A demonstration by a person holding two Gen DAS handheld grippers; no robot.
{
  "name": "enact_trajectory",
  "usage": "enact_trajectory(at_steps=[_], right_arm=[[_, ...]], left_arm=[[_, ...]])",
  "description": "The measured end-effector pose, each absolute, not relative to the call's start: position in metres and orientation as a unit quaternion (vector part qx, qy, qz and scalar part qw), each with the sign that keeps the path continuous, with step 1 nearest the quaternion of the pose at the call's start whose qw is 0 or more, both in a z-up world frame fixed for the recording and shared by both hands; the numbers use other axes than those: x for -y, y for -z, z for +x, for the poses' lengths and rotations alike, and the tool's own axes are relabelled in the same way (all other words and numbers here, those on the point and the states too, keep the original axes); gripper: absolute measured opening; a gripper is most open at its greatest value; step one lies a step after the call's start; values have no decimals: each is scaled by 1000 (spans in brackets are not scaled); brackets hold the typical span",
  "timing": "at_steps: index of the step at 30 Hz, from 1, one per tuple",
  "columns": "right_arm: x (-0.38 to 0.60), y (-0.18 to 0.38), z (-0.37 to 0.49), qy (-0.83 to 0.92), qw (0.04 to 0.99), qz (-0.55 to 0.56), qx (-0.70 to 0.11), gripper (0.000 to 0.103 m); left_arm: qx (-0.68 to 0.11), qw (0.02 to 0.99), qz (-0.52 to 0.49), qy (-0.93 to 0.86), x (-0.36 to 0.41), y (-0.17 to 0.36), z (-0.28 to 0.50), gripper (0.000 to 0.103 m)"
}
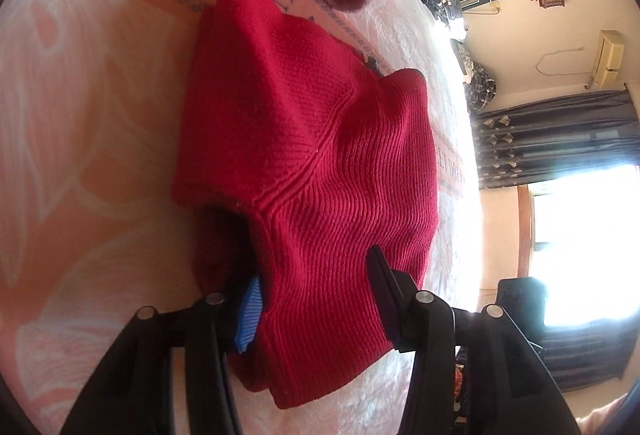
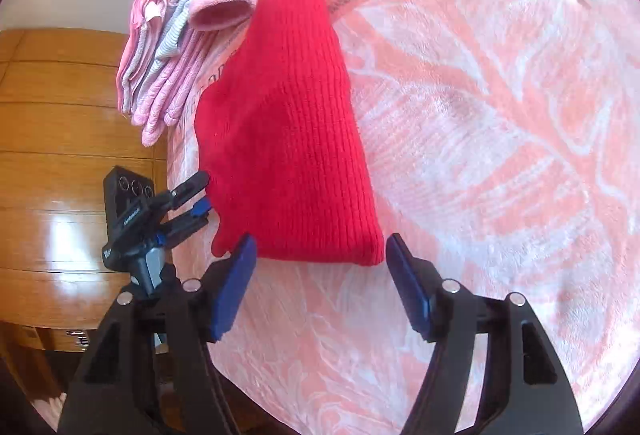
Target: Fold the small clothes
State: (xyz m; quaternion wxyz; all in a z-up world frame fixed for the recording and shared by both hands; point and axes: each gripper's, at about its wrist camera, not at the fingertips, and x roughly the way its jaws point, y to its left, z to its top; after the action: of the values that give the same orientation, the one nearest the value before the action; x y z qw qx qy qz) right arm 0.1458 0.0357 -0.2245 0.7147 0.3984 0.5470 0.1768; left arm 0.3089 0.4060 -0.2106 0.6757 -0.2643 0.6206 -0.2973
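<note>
1. Right wrist view, bottom of the frame: the right gripper (image 2: pixel 320 267) has its two blue-padded fingers (image 2: pixel 232 291) spread wide apart, holding nothing, their tips just short of the near edge of the red knitted garment (image 2: pixel 288 139).
2. Left wrist view, bottom of the frame: the left gripper (image 1: pixel 316 295) has its fingers set on either side of a thick bunch of the same red knitted garment (image 1: pixel 304 155); the blue pad (image 1: pixel 250 315) on the left finger presses into the knit, the dark right finger lies against the cloth. The jaws stand fairly wide but are filled by the fabric.
3. In the right wrist view that left gripper (image 2: pixel 192 203) shows at centre left, nipping the garment's left edge.
4. The garment lies folded in the middle of both frames on a pink and white patterned blanket (image 2: pixel 500 115).
5. Beyond it, upper left of the right wrist view, a pile of pink and striped clothes (image 2: pixel 160 67) sits near the blanket's edge.
6. Farthest, at left, glossy wooden furniture (image 2: pixel 60 155).
</note>
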Motion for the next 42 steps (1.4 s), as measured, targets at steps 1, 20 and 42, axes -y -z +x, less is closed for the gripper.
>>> enact_trajectory(at_steps=[1,20,42], right_arm=[[-38,235,150,-179,705,404,-555,69],[-35,211,177,-193,725,287,-596,46],[-23,211,252,-180,753,292,-561,52]], left_arm=[[-621,675,-268,295,-408,211,304,50],[-629,706,-209,249,-441,181,278,49],[-549,797,-151,200,-411,167,420,11]])
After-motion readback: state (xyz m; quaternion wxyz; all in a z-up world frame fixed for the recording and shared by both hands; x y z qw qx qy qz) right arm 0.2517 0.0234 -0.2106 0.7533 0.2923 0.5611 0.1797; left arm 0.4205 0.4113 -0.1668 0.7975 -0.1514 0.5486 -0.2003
